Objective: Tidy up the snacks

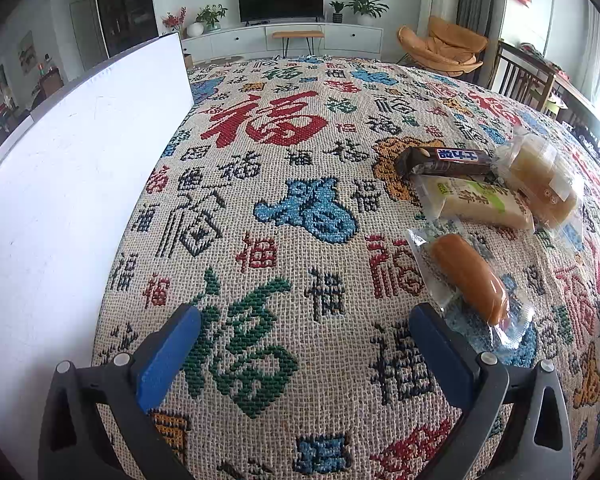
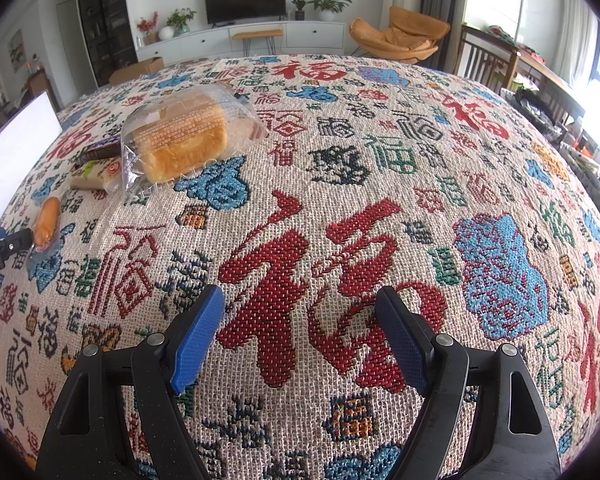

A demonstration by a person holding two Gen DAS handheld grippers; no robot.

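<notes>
The white box (image 1: 80, 184) stands at the left edge of the patterned cloth (image 1: 300, 208), and all four snacks lie well apart from it on the other side. A carried snack must cross this wide stretch of cloth, so I judge a weak grip could drop it on the way.

The bagged bread (image 2: 180, 140) is the largest snack. Its loose clear bag may be the only thing the fingers catch, and then the loaf would swing or slip out. The pale cake bar (image 1: 476, 200) lies against the bread, with the dark chocolate bar (image 1: 444, 160) just behind it, touching; pulling one of them may drag its neighbour across the cloth.

The small wrapped sausage (image 1: 468, 280) is nearest to the left gripper (image 1: 304, 320), just beside its right finger. It is round and its wrapper looks smooth, so it may roll or squeeze out sideways when the jaws close.

Both grippers stand wide open and hold nothing. The right gripper (image 2: 300, 316) hangs over bare cloth, far from every snack
</notes>
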